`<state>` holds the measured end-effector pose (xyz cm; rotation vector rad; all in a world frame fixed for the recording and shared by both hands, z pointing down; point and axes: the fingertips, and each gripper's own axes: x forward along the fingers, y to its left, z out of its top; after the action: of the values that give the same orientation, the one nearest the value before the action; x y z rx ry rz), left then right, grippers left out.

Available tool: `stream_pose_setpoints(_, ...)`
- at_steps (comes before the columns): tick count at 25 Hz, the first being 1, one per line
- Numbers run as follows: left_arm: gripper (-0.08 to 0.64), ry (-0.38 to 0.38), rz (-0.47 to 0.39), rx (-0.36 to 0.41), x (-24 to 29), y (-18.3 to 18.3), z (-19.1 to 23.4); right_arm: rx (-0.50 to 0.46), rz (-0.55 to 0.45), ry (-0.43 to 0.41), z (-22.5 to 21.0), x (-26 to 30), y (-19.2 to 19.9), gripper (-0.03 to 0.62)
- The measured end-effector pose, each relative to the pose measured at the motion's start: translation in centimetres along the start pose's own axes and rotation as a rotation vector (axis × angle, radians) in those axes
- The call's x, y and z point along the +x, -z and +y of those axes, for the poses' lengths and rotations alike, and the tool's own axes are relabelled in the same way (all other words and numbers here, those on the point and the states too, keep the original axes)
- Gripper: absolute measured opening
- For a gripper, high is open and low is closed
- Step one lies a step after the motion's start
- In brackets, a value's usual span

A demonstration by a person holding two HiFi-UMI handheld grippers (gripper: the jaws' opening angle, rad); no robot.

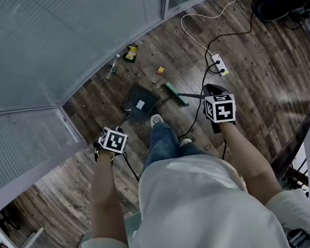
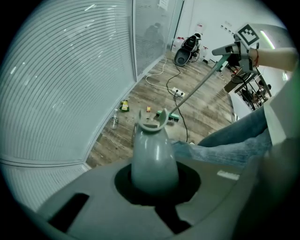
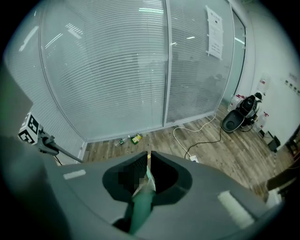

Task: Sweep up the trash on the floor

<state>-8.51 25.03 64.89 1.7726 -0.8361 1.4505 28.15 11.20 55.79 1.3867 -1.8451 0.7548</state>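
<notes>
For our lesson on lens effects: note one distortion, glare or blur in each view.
Head view: fisheye curves the floorboards. Left gripper view: black corners; the near dustpan handle looks swollen. Right gripper view: bright glare on the glass wall; broom handle blurred.

light: dim, cool, even | edges: fisheye warp, dark vignette | near parts blurred

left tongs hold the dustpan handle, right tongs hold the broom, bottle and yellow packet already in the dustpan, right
No: the head view shows the bottle and yellow packet on the floor by the glass wall, apart from the dustpan. The rest is right.
</notes>
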Motion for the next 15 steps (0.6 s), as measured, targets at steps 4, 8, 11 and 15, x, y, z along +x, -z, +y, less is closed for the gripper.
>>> stream_pose_setpoints(4, 0.009, 0.01, 0.005, 0.022, 0.4, -1.0, 2.1, 0.002, -0.007, 0.015, 0.8, 1.8, -2.0, 0.032)
stream_pose_setpoints(8, 0.008, 0.021, 0.023, 0.064, 0.8, -2.1, 4.1, 0.017, -0.017, 0.038, 0.9, 3.7, -4.1, 0.032)
stream_pose_setpoints(11, 0.009, 0.027, 0.037, 0.087, 1.3, -2.4, 5.1, 0.031, -0.023, 0.061, 1.0, 5.0, -4.8, 0.032)
stream_pose_setpoints(15, 0.008, 0.045, 0.054, 0.099, 1.6, -2.7, 6.4, 0.038, -0.003, 0.09, 1.4, 6.7, -4.5, 0.032)
